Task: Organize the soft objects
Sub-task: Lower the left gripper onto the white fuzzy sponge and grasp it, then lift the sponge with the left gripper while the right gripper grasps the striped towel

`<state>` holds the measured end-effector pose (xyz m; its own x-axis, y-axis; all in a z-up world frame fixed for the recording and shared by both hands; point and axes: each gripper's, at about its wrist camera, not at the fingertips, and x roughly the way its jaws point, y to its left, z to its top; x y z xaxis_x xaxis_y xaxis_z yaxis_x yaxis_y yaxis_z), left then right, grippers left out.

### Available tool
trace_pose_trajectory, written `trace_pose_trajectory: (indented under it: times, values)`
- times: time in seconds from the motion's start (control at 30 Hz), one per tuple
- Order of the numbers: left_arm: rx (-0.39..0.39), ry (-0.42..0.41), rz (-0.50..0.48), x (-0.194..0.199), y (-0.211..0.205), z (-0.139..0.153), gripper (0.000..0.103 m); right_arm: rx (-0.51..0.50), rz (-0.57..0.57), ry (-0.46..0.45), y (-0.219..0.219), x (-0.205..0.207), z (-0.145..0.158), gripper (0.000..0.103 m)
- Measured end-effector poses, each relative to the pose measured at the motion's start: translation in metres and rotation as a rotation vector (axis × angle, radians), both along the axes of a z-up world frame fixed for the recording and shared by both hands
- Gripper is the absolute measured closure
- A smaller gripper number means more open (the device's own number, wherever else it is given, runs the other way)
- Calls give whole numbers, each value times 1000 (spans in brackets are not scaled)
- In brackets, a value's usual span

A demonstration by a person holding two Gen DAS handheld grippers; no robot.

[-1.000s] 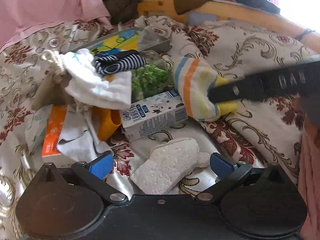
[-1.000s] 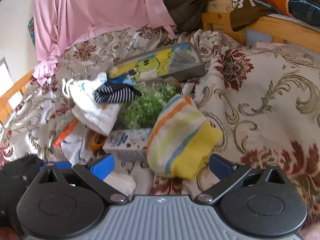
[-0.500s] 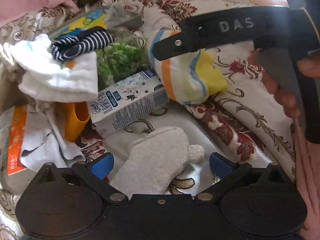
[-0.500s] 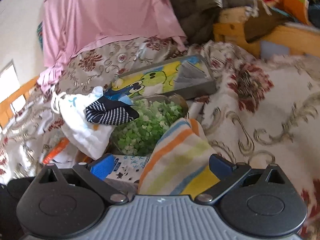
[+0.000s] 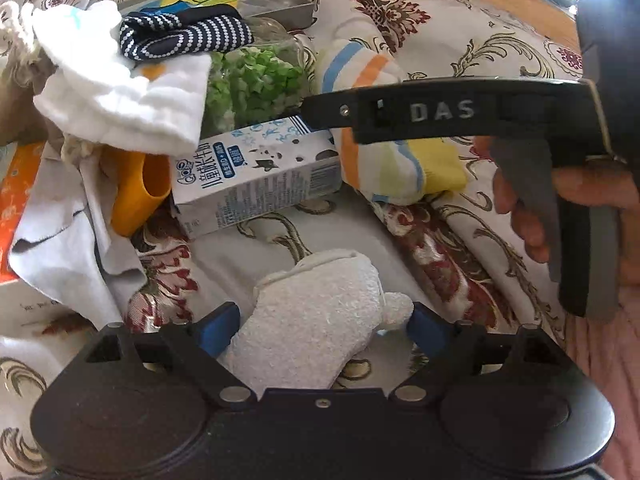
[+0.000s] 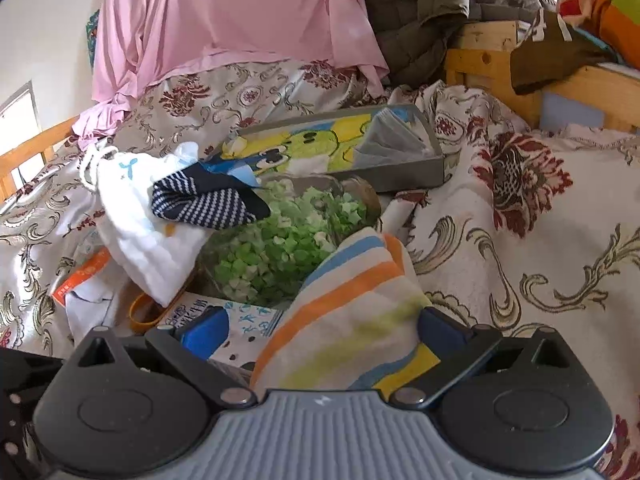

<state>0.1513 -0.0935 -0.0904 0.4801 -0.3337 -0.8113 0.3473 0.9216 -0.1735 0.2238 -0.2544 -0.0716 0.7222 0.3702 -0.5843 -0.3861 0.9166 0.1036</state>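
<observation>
We see a bed under a floral cover, a pink sheet heaped at its far end. On the cover sits a grey tray with a cartoon print, then a clear bag of green bits, a white cloth pouch with a navy dotted sock on top, and a milk carton. Our right hand-held gripper has its jaws wide around the striped towel, right pad touching it, left pad apart. Our left hand-held gripper straddles the white fuzzy sock, jaws closing, pads not pressing yet. An orange cup lies beside the carton.
</observation>
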Motion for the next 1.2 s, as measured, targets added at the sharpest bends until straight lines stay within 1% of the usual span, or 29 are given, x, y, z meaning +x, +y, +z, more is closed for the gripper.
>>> trace_pose_trajectory:
  times: [0.07, 0.13, 0.2, 0.3, 0.4, 0.47, 0.5, 0.57, 0.6, 0.67, 0.77, 0.87, 0.93, 0.97, 1.03, 1.07, 1.1, 1.17, 1.2]
  values:
    - [-39, 11, 36, 1, 4, 1, 13, -1, 7, 18, 0, 0, -1, 0]
    - [-81, 18, 95, 2, 12, 1, 13, 2, 15, 23, 1, 0, -1, 0]
    - [-103, 10, 135, -1, 18, 3, 13, -10, 12, 27, 2, 0, -3, 0]
    - [-91, -30, 160, -5, 21, 7, 13, -21, 0, 37, 2, 2, -5, 0]
    - [-101, -52, 173, -6, 22, 12, 13, -28, -19, 37, 0, 1, -5, 1]
    - [-105, -67, 178, -8, 25, 16, 13, -17, -43, 29, -4, 1, -3, 5]
    - [-107, -76, 181, -10, 26, 18, 13, -14, -62, 23, -7, 1, -2, 9]
    - [-114, -92, 191, -12, 29, 22, 12, -23, -98, 25, -11, 2, -2, 11]
    - [-118, -99, 197, -13, 29, 23, 13, -34, -114, 41, -12, 4, -4, 12]
    - [-127, -114, 210, -14, 30, 27, 12, -28, -107, 59, -12, 6, -6, 13]
    - [-134, -150, 232, -16, 31, 32, 12, -32, -55, 47, -5, 1, -6, 15]
    - [-134, -184, 239, -19, 29, 38, 12, -59, -35, 34, 1, -3, -8, 21]
    - [-125, -204, 238, -21, 28, 41, 12, -50, -43, 32, -1, -4, -6, 33]
    - [-126, -210, 243, -22, 29, 43, 12, -48, -50, 32, -1, -4, -5, 36]
    - [-135, -217, 249, -24, 30, 46, 12, -52, -61, 42, -3, -4, -5, 49]
    - [-136, -226, 251, -26, 30, 48, 12, -61, -65, 48, -3, -4, -6, 52]
    - [-136, -235, 251, -27, 31, 50, 12, -76, -66, 49, -2, -4, -6, 57]
    - [-138, -258, 258, -31, 33, 55, 12, -112, -67, 25, 2, -8, -5, 66]
    - [-143, -265, 265, -32, 34, 57, 12, -126, -64, 8, 4, -11, -3, 73]
